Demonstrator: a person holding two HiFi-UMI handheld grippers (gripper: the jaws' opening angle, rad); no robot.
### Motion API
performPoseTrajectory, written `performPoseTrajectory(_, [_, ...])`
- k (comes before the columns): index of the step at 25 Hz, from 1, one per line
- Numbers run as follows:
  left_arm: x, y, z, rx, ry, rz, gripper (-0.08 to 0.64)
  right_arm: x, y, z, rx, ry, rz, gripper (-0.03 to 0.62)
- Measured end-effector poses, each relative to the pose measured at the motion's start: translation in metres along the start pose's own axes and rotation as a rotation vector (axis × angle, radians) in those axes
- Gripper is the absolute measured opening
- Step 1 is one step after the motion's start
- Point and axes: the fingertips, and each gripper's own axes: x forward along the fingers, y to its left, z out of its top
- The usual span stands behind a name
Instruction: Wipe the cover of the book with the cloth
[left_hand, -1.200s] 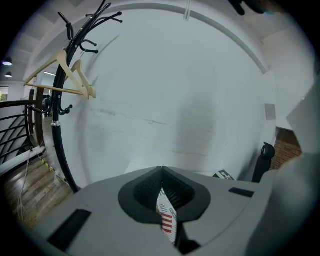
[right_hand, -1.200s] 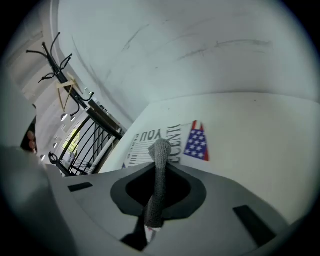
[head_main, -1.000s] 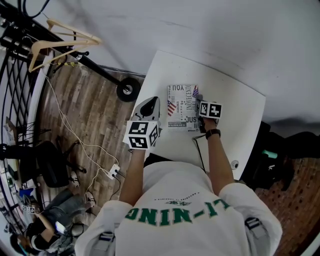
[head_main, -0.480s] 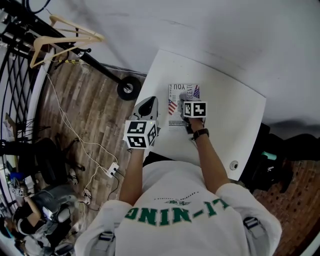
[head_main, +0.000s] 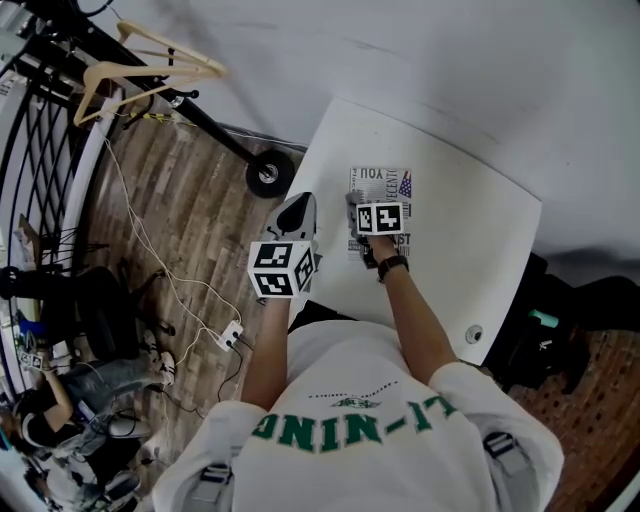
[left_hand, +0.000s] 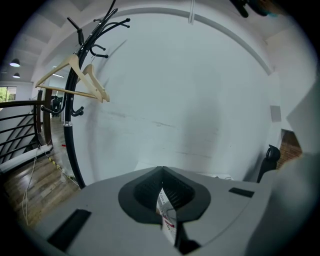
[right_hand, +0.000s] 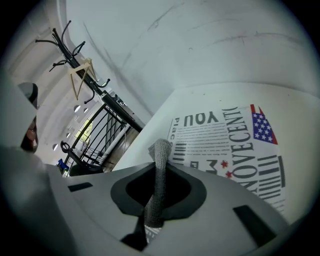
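Observation:
The book (head_main: 392, 182) lies flat on the white table (head_main: 470, 250), its cover printed with black lettering and a small flag (right_hand: 225, 145). My right gripper (head_main: 362, 215) sits over the left part of the cover, shut on a grey knitted cloth (right_hand: 160, 175). The cloth sticks out past the jaw tips (right_hand: 159, 161) and hangs down onto the cover. My left gripper (head_main: 298, 205) is near the table's left edge, left of the book and level, with its jaws together (left_hand: 161, 169). A sliver of printed paper (left_hand: 167, 215) shows in the slit behind the tips; I cannot tell if it is held.
The table's left edge runs just beside my left gripper. A black coat rack (left_hand: 75, 100) with a wooden hanger (head_main: 140, 75) stands on the wood floor to the left, its wheeled base (head_main: 270, 172) by the table corner. A cable and power strip (head_main: 232, 335) lie on the floor.
My right gripper has slid left across the cover with the cloth, from the book's right edge to its left part. The left gripper has stayed where it was.

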Motion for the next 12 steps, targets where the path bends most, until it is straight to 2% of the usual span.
performPoseTrajectory(4, [0.004, -0.008, 0.002, 0.007, -0.002, -0.020, 0.008, -0.027, -0.040, -0.001, 0.029, -0.039, -0.052, 0.038])
performPoseTrajectory(9, [0.012, -0.026, 0.004, 0.026, -0.004, -0.066, 0.008, -0.072, -0.106, -0.003, 0.065, -0.093, -0.170, 0.038])
performPoseTrajectory(12, [0.014, -0.034, 0.003, 0.034, 0.001, -0.083, 0.008, -0.087, -0.127, -0.003, 0.099, -0.110, -0.203, 0.038])
